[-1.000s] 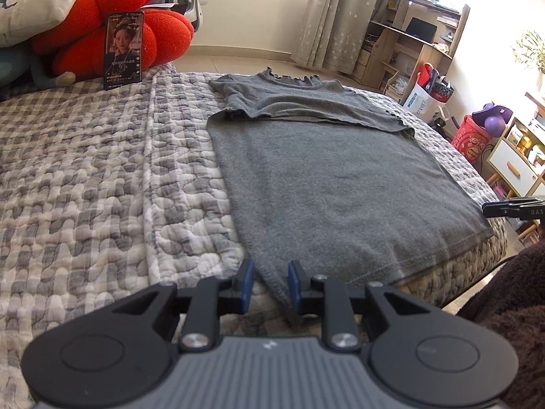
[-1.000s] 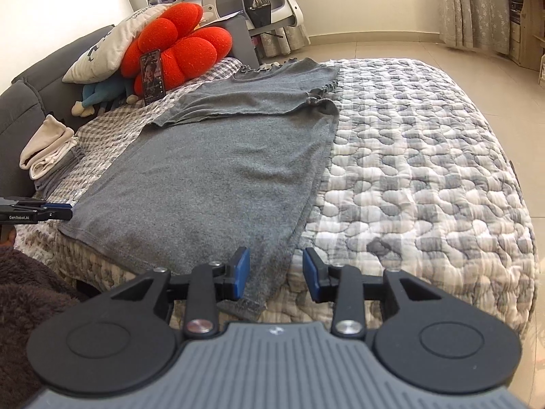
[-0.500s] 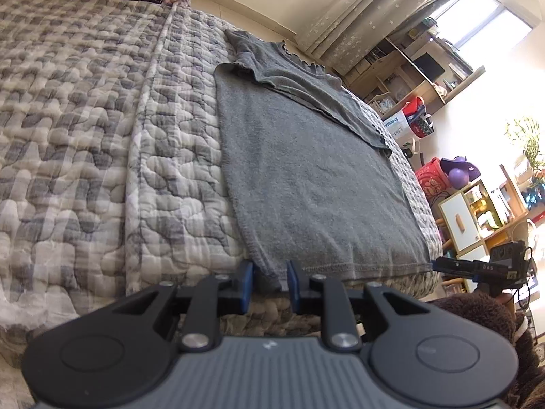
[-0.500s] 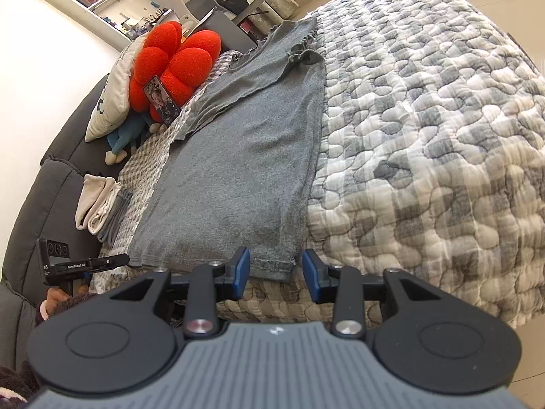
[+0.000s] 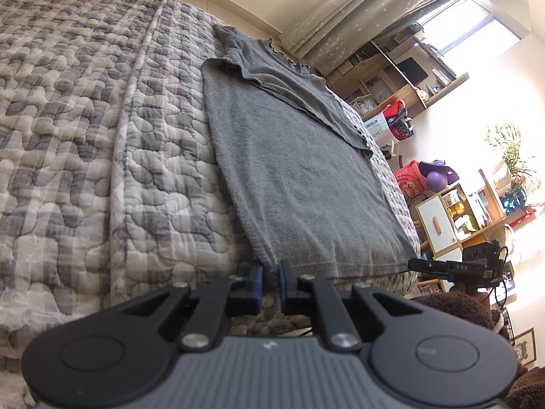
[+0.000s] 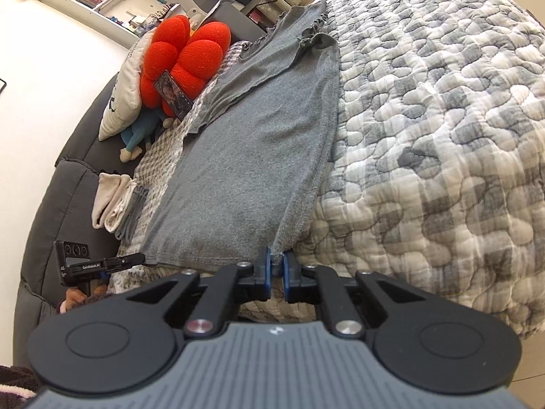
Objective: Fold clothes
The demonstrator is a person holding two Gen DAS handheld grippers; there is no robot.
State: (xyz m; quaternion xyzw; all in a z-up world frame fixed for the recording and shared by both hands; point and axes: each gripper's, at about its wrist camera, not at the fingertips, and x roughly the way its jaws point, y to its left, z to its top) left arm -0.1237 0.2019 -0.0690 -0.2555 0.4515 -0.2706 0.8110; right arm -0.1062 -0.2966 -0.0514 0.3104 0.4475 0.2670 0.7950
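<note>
Fingers (image 5: 259, 277) of both grippers pinching grey shirt (image 5: 299, 177) hem corners, far sleeves folded under

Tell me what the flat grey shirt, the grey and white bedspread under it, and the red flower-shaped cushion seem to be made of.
Flat grey shirt: soft matte knit, probably cotton jersey; it shows a fine heathered texture, stitched hems and frilled edging.
Grey and white bedspread: quilted woven cloth, likely cotton; puffy stitched pebble shapes over a check print.
Red flower-shaped cushion: stuffed plush or fleece, fuzzy and dull; the exact fibre is unclear.
</note>
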